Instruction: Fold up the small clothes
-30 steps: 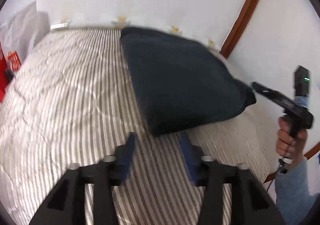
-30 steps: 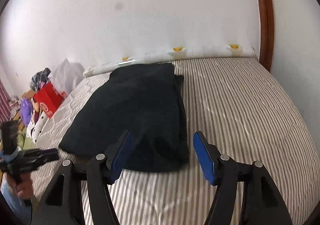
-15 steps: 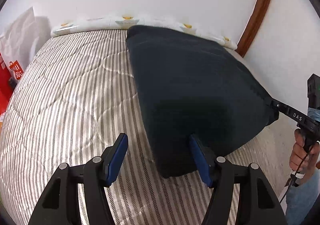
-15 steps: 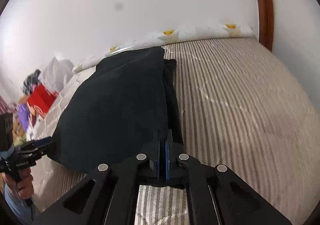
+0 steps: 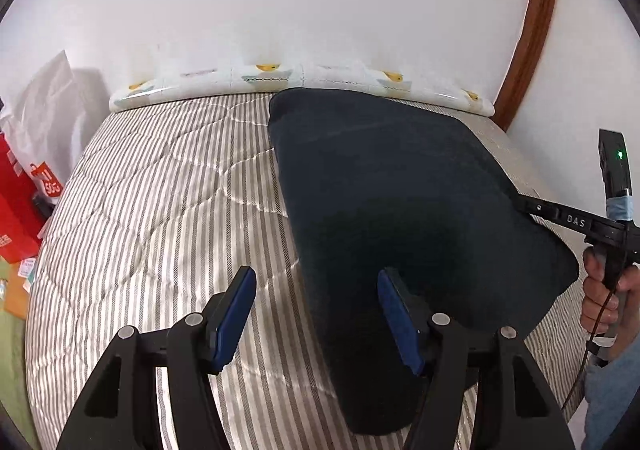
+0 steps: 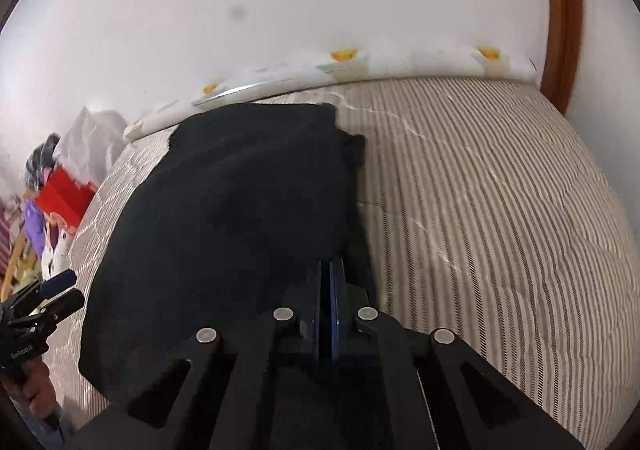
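Note:
A dark navy garment (image 5: 400, 202) lies folded lengthwise on a striped bed (image 5: 160, 190). My left gripper (image 5: 318, 318) is open, its jaws astride the garment's near left edge, the right pad over the cloth. My right gripper (image 6: 330, 282) is shut on the garment's (image 6: 240, 218) near right edge. In the left wrist view the right gripper (image 5: 524, 204) reaches in from the right and meets the garment's right edge. In the right wrist view the left gripper (image 6: 56, 290) shows at the far left beside the cloth.
A white wall and a patterned bolster (image 5: 280, 80) run along the bed's far edge. A brown wooden frame (image 5: 532, 18) stands at the far right. Red bags (image 5: 24, 194) and white bags sit beside the bed on the left.
My right gripper closed on the garment's near right edge and stays shut. My left gripper moved forward to the near left edge, jaws still open.

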Motion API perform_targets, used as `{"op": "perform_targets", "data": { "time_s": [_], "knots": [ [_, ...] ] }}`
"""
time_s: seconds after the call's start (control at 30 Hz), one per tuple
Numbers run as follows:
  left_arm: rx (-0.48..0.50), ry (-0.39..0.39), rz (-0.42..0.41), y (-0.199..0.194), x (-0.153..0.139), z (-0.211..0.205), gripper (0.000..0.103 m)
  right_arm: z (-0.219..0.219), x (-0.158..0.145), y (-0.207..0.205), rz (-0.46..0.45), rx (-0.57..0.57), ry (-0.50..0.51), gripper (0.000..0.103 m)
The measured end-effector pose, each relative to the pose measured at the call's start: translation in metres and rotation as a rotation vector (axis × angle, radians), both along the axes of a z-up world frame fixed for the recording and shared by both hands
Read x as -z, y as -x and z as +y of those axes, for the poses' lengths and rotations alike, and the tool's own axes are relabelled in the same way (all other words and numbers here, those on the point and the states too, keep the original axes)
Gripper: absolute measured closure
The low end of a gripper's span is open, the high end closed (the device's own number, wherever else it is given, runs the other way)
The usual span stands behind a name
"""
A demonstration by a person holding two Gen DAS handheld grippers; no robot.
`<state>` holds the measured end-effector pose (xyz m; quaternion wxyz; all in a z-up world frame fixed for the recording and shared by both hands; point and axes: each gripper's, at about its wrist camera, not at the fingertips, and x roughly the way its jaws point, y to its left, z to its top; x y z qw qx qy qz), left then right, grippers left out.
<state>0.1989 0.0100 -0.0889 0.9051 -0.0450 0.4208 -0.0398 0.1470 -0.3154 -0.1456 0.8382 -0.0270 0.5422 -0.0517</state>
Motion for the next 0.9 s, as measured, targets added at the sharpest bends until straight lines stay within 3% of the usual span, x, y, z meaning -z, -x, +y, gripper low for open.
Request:
{"op": "perform_targets", "data": {
  "time_s": [0.1, 0.3, 0.43, 0.67, 0.83, 0.9],
  "knots": [
    [-0.001, -0.004, 0.001, -0.008, 0.0, 0.001, 0.042, -0.009, -0.004, 0.002, 0.008, 0.01, -0.024, 0.1],
    [-0.009, -0.01, 0.014, -0.022, 0.0, 0.005, 0.042, 0.02, -0.025, -0.011, -0.027, -0.054, 0.077, 0.098],
    [-0.007, 0.014, 0.021, -0.034, -0.001, 0.01, 0.042, 0.021, -0.022, -0.038, -0.012, -0.043, 0.088, 0.083],
    [0.026, 0.106, 0.054, -0.07, 0.005, 0.014, 0.042, 0.007, 0.003, -0.08, 0.031, 0.004, 0.036, 0.067],
    [0.036, 0.128, 0.073, -0.091, 0.018, 0.007, 0.042, 0.0, 0.021, -0.103, 0.072, 0.028, -0.027, 0.069],
    [0.028, 0.102, 0.065, -0.097, 0.02, 0.002, 0.039, 0.003, 0.025, -0.109, 0.07, 0.001, -0.028, 0.098]
  ]
}}
